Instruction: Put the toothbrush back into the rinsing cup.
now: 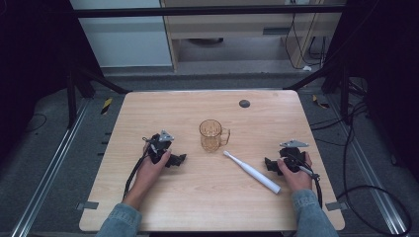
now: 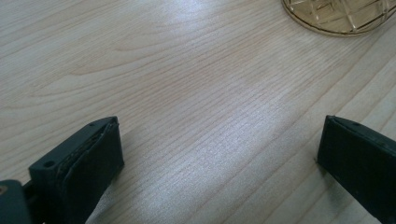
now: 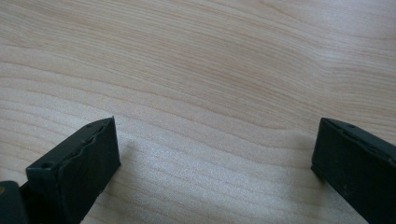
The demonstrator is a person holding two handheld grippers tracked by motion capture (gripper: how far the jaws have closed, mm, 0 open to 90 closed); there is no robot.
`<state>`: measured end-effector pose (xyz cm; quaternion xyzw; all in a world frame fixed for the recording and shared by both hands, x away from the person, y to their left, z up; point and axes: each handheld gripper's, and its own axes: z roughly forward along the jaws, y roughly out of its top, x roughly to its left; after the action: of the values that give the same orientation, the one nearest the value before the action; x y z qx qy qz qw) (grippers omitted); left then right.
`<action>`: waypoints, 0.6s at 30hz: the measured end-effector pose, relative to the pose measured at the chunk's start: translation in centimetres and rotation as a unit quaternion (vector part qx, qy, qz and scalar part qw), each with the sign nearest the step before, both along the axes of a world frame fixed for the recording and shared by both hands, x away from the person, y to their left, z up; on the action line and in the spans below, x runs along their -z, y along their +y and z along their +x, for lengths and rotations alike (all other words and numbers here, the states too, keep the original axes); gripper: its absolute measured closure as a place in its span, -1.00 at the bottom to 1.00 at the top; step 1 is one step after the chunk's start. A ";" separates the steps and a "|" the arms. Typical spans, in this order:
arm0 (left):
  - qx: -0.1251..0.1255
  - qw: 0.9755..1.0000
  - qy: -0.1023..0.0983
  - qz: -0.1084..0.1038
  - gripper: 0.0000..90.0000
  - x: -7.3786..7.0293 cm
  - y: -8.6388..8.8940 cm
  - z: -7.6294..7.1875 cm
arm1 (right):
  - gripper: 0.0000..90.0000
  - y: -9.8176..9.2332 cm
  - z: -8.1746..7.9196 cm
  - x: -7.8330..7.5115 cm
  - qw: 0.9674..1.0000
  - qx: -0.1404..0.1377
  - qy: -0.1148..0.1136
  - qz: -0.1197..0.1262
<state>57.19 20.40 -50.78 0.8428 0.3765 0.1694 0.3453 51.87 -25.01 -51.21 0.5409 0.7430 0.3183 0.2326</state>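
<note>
So, quick labels.
Left hand-held gripper: resting on the counter, person's left hand wrapped around it; jaws apart, nothing between them, bare wood grain in the gap in the left gripper view.
Left fingertips: black pads, low over the counter, well apart from each other.
Right hand-held gripper: resting on the counter, person's right hand around it; jaws spread wide, nothing clamped, bare wood in the gap in the right gripper view.
Right fingertips: black pads, well apart, close to the counter surface.
Mug: amber see-through mug with a handle, upright, between the two hand-held grippers and a bit farther out than both; nearer the left one, not touching either. Its patterned base edge shows beyond the left jaws toward the top right of the left gripper view.
Toothbrush: white electric toothbrush lying flat, just beside the right hand-held gripper on its inner side, head end pointing toward the mug, thick end nearer the person; not touching the jaws as far as the high view shows.
Sleeves: denim, both forearms coming in from the near edge.
Dark round spot: on the counter, well beyond the mug, far from both hand-held grippers.
</note>
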 end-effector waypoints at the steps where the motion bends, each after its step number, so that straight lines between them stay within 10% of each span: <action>1: 0.000 1.000 0.000 0.000 -1.00 0.0 0.0 0.0 | -0.98 0.0 0.0 0.0 1.000 0.000 0.000 0.000; 9: 0.000 1.000 0.001 0.002 -1.00 0.0 0.0 0.0 | -0.76 -0.1 -0.4 -0.5 1.000 -0.003 -0.003 0.008; 18: -0.003 1.000 0.000 0.002 -1.00 0.0 0.0 0.0 | -0.75 1.6 -3.3 -4.9 0.997 -0.032 -0.065 -0.029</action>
<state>57.16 20.39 -50.77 0.8424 0.3783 0.1711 0.3434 48.53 -23.38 -46.30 0.4883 0.7522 0.3382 0.2853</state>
